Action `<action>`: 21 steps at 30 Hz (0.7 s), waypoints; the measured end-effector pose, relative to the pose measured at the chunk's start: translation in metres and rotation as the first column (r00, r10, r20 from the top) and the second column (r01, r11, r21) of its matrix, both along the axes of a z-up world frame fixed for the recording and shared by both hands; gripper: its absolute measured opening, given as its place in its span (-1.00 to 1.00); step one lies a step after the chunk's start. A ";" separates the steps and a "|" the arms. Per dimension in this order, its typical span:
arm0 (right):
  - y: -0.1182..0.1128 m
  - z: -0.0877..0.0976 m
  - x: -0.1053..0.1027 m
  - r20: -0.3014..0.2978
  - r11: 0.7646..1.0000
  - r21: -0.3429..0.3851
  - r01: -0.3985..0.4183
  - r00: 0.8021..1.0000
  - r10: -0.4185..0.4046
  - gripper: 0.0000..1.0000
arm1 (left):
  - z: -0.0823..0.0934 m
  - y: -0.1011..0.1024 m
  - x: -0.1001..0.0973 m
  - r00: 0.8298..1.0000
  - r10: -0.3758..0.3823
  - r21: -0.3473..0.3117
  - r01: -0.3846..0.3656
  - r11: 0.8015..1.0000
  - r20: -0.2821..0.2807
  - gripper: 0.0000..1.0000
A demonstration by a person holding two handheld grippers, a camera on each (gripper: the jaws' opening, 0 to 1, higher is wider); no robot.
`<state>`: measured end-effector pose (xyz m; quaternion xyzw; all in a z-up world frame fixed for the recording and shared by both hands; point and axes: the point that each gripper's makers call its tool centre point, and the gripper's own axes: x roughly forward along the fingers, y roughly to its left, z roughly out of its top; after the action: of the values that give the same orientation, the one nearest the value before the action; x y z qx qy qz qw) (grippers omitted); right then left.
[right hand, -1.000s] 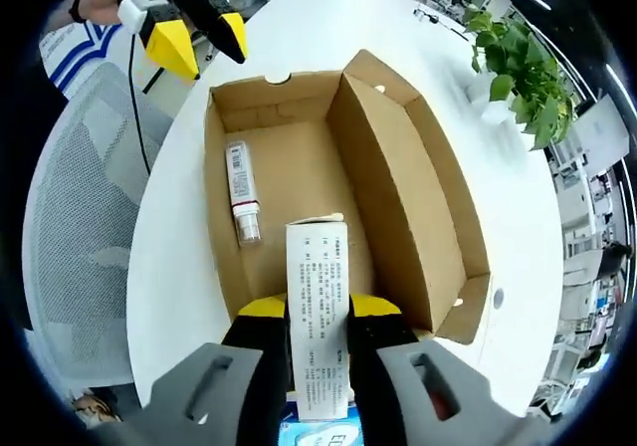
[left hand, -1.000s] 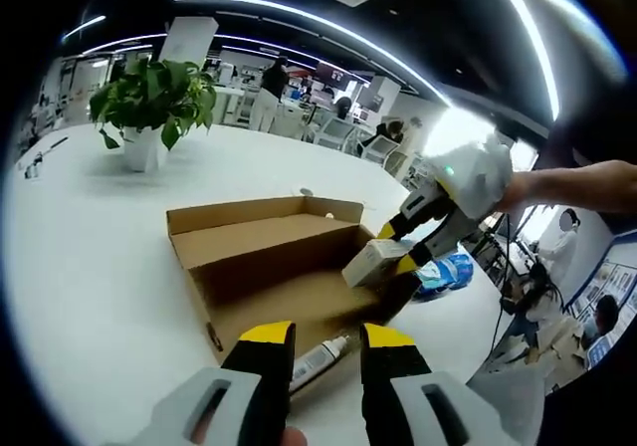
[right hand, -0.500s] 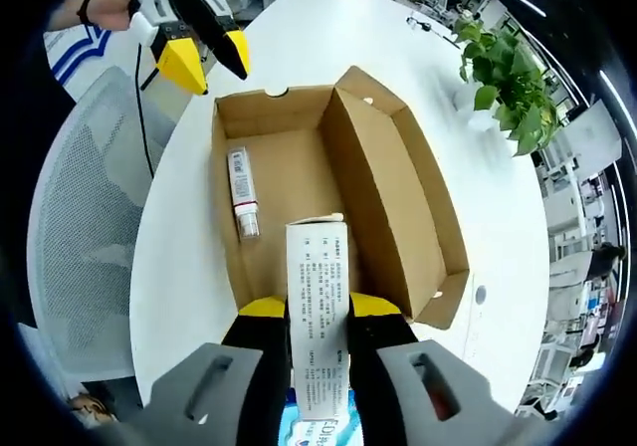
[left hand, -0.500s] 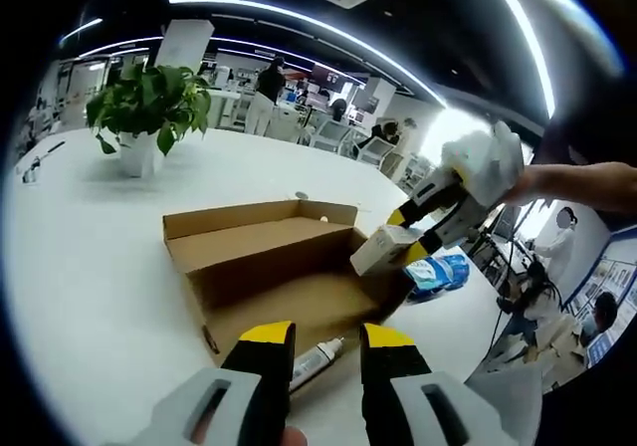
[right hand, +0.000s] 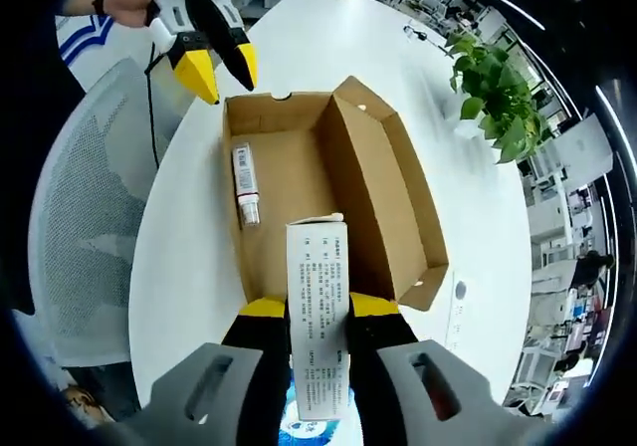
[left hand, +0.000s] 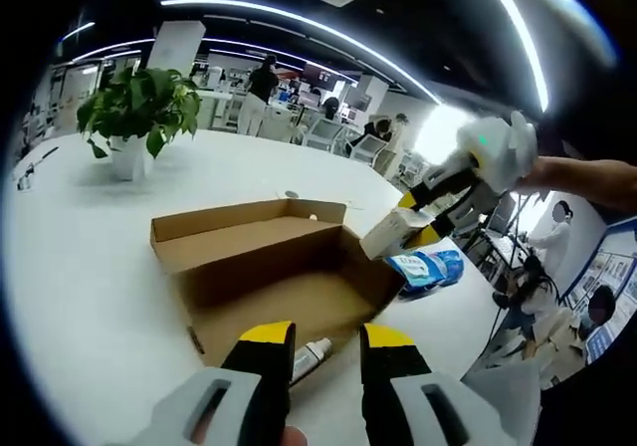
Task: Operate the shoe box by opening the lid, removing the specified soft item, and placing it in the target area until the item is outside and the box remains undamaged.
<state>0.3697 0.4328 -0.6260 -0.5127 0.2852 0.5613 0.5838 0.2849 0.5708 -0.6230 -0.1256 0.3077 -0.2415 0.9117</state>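
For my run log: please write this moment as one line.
right gripper: shut on white carton, above open shoe box | left gripper: open | tube: inside box

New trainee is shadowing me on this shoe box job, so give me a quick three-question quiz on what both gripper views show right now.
1. True or false: the right gripper is shut on the white carton.
2. What lies on the floor of the open shoe box?
A. a white tube
B. a pair of shoes
C. a folded cloth
3. Fill in: the left gripper is ____, holding nothing.

Key
1. True. The carton is clamped between its jaws and held above the box, as the left gripper view also shows.
2. A. The white tube lies near the wall by the left gripper.
3. Open. Its jaws stand apart near the box end.
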 end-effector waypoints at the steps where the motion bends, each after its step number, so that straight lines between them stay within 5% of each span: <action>1: -0.002 0.001 0.000 0.005 1.000 -0.002 0.000 1.000 0.000 -0.63 | 0.000 -0.001 0.000 1.000 -0.001 0.000 0.001 1.000 0.000 -0.48; 21: -0.072 0.005 -0.006 0.030 0.995 -0.022 0.093 0.995 -0.092 -0.63 | 0.002 -0.037 -0.001 0.998 -0.062 0.014 0.062 0.998 -0.003 -0.48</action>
<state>0.3638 0.3610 -0.6208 -0.5139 0.3068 0.5229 0.6069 0.2838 0.5335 -0.6206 -0.1098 0.3142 -0.2673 0.9043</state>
